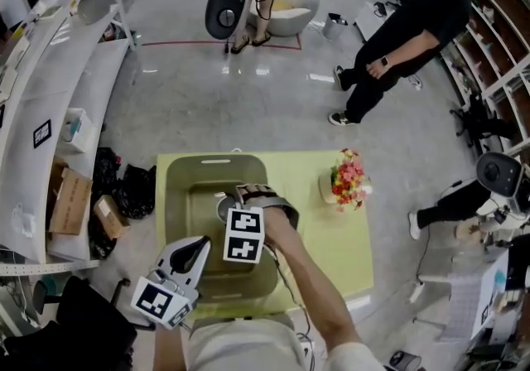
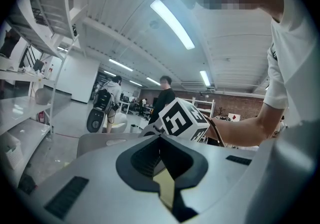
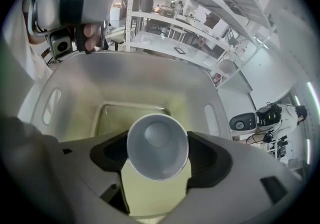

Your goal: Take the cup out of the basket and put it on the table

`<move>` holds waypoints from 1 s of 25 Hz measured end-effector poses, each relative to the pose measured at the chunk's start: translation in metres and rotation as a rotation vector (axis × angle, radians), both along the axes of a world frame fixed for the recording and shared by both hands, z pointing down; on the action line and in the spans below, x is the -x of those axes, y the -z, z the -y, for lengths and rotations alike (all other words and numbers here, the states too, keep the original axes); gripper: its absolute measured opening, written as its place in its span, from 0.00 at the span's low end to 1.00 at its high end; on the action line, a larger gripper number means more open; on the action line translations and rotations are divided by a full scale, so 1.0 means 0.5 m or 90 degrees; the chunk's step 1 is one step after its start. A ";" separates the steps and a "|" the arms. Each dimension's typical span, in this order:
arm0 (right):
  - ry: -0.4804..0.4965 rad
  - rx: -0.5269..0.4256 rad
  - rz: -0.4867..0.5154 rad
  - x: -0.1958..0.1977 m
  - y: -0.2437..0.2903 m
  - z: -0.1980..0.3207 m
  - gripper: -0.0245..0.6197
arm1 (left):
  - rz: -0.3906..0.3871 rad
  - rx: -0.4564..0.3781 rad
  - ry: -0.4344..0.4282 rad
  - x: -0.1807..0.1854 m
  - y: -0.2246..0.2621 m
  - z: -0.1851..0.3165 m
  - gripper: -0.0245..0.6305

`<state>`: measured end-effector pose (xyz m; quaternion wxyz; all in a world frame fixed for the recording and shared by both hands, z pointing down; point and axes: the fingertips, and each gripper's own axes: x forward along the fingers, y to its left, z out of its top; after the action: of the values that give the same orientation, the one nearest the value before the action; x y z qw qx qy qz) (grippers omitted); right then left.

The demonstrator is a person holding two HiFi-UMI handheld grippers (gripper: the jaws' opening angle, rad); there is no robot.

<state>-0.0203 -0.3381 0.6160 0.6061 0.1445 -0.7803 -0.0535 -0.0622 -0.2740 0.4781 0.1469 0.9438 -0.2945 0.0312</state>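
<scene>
Sitting inside basket (image 3: 125, 78): 1 cup (image 3: 157, 145), seemingly empty.

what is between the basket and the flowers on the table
Nothing: between the basket and the flowers lies only a bare strip of the table, seen in the head view.

This is looking like a robotics lab. Tall white metal shelving racks (image 1: 99, 71) are lining both sides of a polished grey concrete floor (image 1: 207, 104). A wheeled robot with a black oval base (image 1: 224, 12) is standing behind a red tape line (image 1: 182, 42). A second white-and-black machine (image 1: 499, 172) is sitting at the right. Long fluorescent ceiling strips (image 2: 172, 24) are glowing overhead. Brown cardboard boxes (image 1: 70, 199) are lying near a yellow-green work table (image 1: 348, 245), and a person in black clothes (image 1: 406, 30) is stepping across the floor.
</scene>
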 end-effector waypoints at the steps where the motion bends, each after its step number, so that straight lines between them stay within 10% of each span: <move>1: -0.002 -0.003 0.002 -0.002 0.009 -0.002 0.58 | 0.001 -0.001 -0.003 -0.002 0.002 0.000 0.05; 25: -0.054 -0.107 0.048 -0.121 0.214 -0.090 0.58 | 0.006 -0.029 -0.098 -0.138 0.034 -0.048 0.05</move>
<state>0.0403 -0.2930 0.5092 0.5640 0.2300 -0.7883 -0.0876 0.0066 -0.2499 0.4612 0.1213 0.9665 -0.2225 0.0401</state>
